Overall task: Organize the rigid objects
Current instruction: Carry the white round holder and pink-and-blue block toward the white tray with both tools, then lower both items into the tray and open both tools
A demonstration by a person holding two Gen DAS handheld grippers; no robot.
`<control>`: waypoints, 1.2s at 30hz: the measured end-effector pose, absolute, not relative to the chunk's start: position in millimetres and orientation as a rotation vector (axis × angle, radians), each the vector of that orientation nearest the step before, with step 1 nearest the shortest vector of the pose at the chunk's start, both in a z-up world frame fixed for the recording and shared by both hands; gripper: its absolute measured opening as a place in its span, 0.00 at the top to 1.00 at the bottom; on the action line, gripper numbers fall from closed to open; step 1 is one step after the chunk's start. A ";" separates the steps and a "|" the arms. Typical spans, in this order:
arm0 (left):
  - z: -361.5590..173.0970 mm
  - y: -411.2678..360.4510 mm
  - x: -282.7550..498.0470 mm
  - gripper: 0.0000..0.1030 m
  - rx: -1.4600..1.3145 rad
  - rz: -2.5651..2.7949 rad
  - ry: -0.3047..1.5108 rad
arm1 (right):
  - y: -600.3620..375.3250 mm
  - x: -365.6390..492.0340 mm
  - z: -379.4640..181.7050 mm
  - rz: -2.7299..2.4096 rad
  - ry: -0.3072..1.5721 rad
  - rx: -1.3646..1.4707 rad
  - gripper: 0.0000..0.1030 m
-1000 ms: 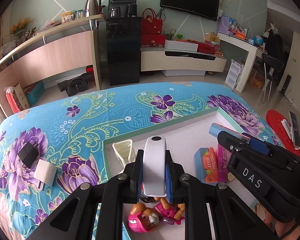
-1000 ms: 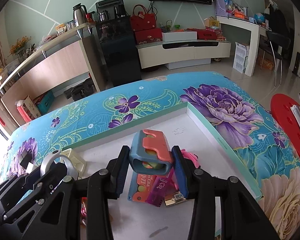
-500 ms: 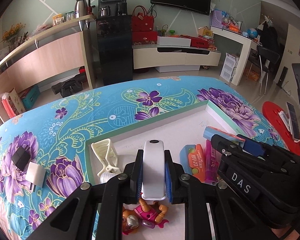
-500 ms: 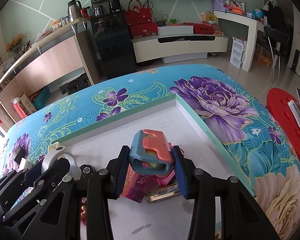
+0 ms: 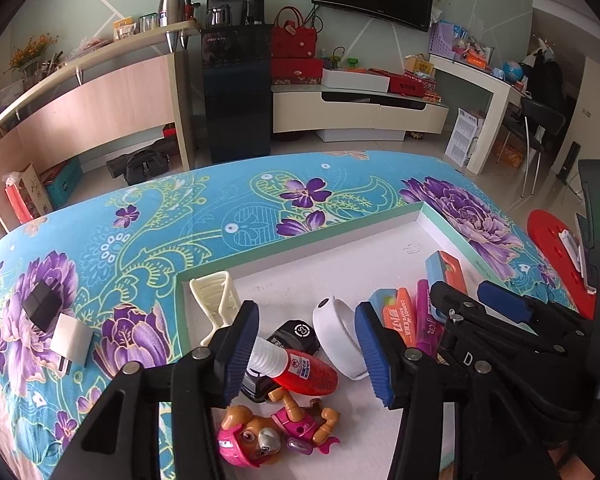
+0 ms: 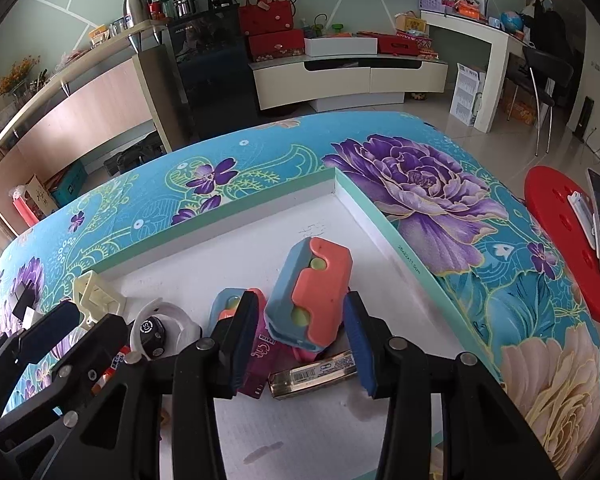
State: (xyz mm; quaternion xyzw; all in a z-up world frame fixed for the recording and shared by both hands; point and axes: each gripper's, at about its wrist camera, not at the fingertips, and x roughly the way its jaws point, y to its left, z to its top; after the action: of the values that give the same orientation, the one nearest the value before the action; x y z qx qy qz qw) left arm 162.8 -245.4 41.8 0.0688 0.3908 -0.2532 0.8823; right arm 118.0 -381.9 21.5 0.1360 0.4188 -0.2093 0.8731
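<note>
Left wrist view shows the left gripper (image 5: 306,346) spreading its fingers, the white curved piece (image 5: 338,336) lying free in the white tray (image 5: 300,248) just beside the right finger. A red bottle (image 5: 300,372) runs behind the left finger, its cap hidden. Right gripper (image 6: 300,336) is opening too; the blue-and-orange block (image 6: 312,296) sits tilted between its fingers, whether touching I cannot tell.

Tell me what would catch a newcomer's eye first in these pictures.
Probably the white tray crowded with small things on the bright turquoise floral cloth. At its near edge lies a pink-helmeted toy pup; toward the right, a blue-and-orange block sits between the right gripper's opening jaws.
</note>
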 end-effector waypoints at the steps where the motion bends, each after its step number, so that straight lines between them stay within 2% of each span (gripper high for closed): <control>1: 42.7 -243.5 163.4 0.41 0.139 -0.521 0.812 | -381.6 118.1 21.6 -0.441 0.875 0.281 0.47; 5: 44.7 -232.2 170.0 0.36 0.114 -0.486 0.816 | -380.5 119.3 21.8 -0.444 0.876 0.274 0.43; 7: 44.5 -225.0 174.1 0.28 0.100 -0.459 0.819 | -378.9 120.7 20.9 -0.448 0.883 0.261 0.32; 9: 43.4 -217.2 178.6 0.23 0.086 -0.429 0.827 | -377.2 122.2 20.0 -0.446 0.886 0.249 0.27; 14: 37.3 -197.9 189.2 0.09 0.057 -0.355 0.851 | -375.0 125.6 16.1 -0.460 0.906 0.211 0.24; 15: 35.5 -194.4 191.4 0.03 0.051 -0.342 0.858 | -374.9 126.0 15.1 -0.464 0.911 0.205 0.21; 16: 33.7 -191.0 193.2 0.00 0.046 -0.328 0.864 | -374.9 126.3 14.6 -0.469 0.913 0.202 0.13; 18: 31.1 -184.9 195.8 0.00 0.038 -0.305 0.868 | -375.8 125.6 14.6 -0.474 0.910 0.204 0.08; 36: 12.2 -143.0 213.1 0.00 -0.039 -0.125 0.950 | -371.9 128.5 13.3 -0.464 0.922 0.194 0.08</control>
State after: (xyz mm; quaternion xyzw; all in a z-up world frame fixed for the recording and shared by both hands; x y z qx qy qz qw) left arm 213.1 -143.0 12.2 -0.0189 0.4569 -0.0599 0.8873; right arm 128.5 -371.9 13.3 0.0928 0.4399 -0.2214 0.8654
